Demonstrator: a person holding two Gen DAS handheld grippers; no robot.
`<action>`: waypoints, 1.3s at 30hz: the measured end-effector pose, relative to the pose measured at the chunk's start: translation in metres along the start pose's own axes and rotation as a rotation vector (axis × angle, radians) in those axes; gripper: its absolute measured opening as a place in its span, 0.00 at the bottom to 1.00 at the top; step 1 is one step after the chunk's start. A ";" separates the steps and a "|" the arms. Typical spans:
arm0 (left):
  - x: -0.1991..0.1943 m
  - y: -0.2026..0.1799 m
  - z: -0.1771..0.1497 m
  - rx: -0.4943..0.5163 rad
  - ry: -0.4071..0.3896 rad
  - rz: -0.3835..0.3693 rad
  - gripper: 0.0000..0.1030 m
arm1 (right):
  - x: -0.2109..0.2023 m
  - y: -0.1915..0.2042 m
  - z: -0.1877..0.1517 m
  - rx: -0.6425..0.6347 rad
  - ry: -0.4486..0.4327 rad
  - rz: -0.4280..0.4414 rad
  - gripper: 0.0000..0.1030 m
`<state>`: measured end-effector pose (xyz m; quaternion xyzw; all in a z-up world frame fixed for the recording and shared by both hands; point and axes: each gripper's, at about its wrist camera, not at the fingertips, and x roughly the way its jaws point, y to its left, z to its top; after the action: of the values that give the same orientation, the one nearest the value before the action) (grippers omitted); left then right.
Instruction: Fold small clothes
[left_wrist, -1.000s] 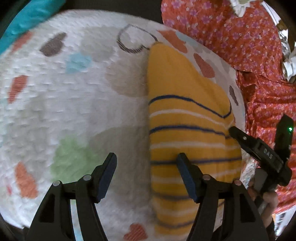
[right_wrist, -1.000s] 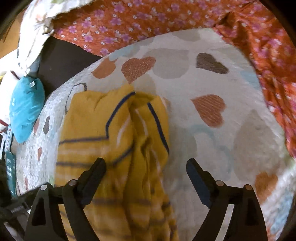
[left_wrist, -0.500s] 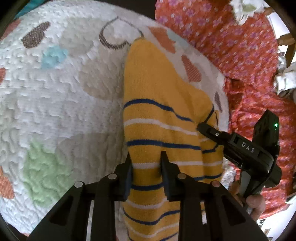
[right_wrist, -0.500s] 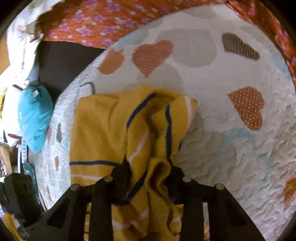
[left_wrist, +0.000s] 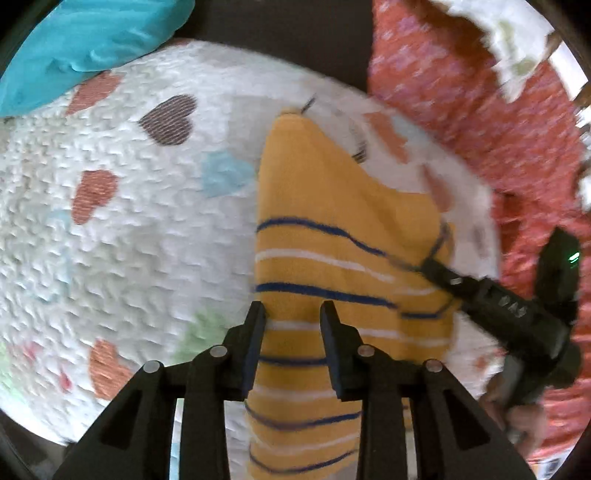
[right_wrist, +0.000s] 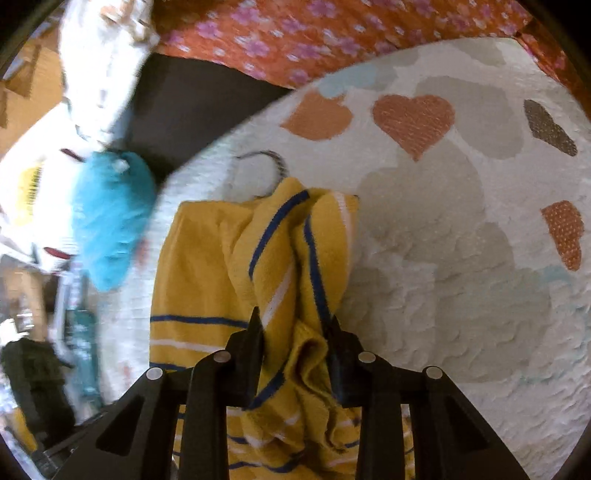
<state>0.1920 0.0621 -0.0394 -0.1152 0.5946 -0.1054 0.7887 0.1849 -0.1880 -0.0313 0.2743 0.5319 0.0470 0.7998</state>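
Pale lettering on right gripper (left_wrist: 439, 275) body, too blurred to read; possibly "DAS".

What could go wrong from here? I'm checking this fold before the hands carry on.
The right gripper pinches a bunched, twisted wad of the yellow knit garment with blue and white stripes, so creases may be folded in. The left gripper grips only an edge, which could slip out.
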 end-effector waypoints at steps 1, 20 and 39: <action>0.006 0.002 -0.001 0.006 0.013 0.024 0.28 | 0.008 -0.004 0.000 0.005 0.004 -0.039 0.35; -0.002 0.014 -0.079 -0.015 0.000 0.006 0.41 | -0.054 0.006 -0.087 -0.167 -0.094 -0.150 0.60; -0.056 0.020 -0.163 -0.042 -0.050 0.036 0.46 | -0.072 -0.057 -0.188 -0.021 -0.053 -0.205 0.64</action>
<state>0.0209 0.0889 -0.0382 -0.1235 0.5785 -0.0760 0.8027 -0.0229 -0.1900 -0.0531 0.2115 0.5353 -0.0367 0.8169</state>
